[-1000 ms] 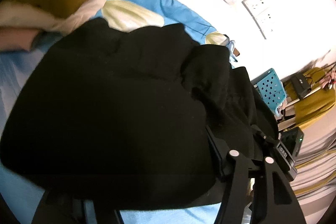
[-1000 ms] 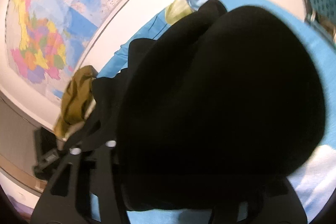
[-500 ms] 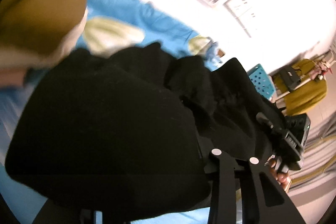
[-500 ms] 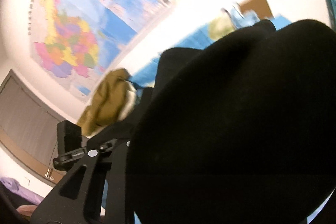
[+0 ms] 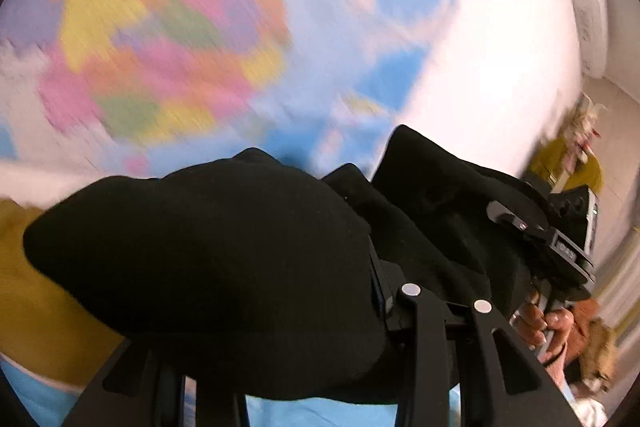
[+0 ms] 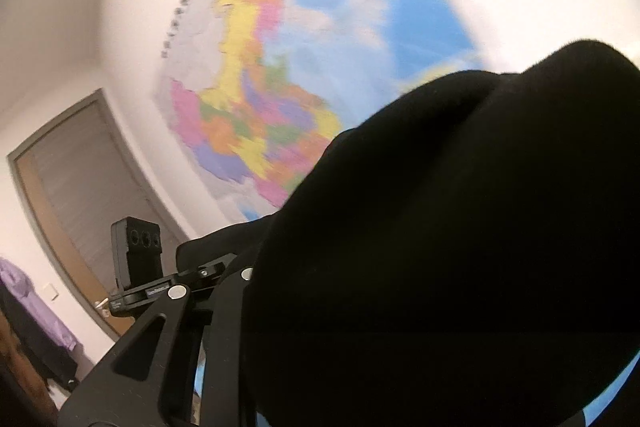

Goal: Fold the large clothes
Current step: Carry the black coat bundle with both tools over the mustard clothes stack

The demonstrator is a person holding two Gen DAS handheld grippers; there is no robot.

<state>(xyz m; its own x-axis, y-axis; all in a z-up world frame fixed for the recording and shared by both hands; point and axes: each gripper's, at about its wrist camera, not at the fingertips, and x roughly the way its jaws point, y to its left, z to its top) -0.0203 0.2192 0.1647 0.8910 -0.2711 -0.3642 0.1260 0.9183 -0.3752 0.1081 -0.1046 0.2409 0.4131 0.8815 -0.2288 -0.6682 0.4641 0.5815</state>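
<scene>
Garment: the black garment (image 5: pixel 208 259) is bunched over both grippers and carried up in the air, filling the lower half of each wrist view; it bridges from one gripper to the other.

Left gripper: your left gripper (image 5: pixel 304 311) is buried under the cloth. Only its frame shows, so you cannot tell how far the jaws stand apart. The fabric draping over it suggests a grip, but that is a judgement.

Right gripper: your right gripper (image 6: pixel 352 347) is smothered the same way in its own view. In the left wrist view its body shows at the far end of the cloth, with your hand (image 5: pixel 548 323) on the handle. The jaw gap is hidden; hold unconfirmed.

Weight and body: thick, matte, knit-like fabric in rounded heaps with no crisp creases. Expect it to be soft, limp and fairly heavy for cloth, sagging between your two holds.

Slip: the surface looks fuzzy, not slick. Slipping is less of a risk than pinching several layers at once.

Where to hold: take an edge or corner, a single layer where you can, one gripper at each end of the same hem, so the panel hangs flat.

Surroundings: blue sheet (image 5: pixel 344 413) low in frame, mustard cloth (image 5: pixel 36 311) at left, wall map (image 6: pixel 256 99) ahead, blurred.

Caution: the cloth blocks both cameras; confirm each grip before laying down.
</scene>
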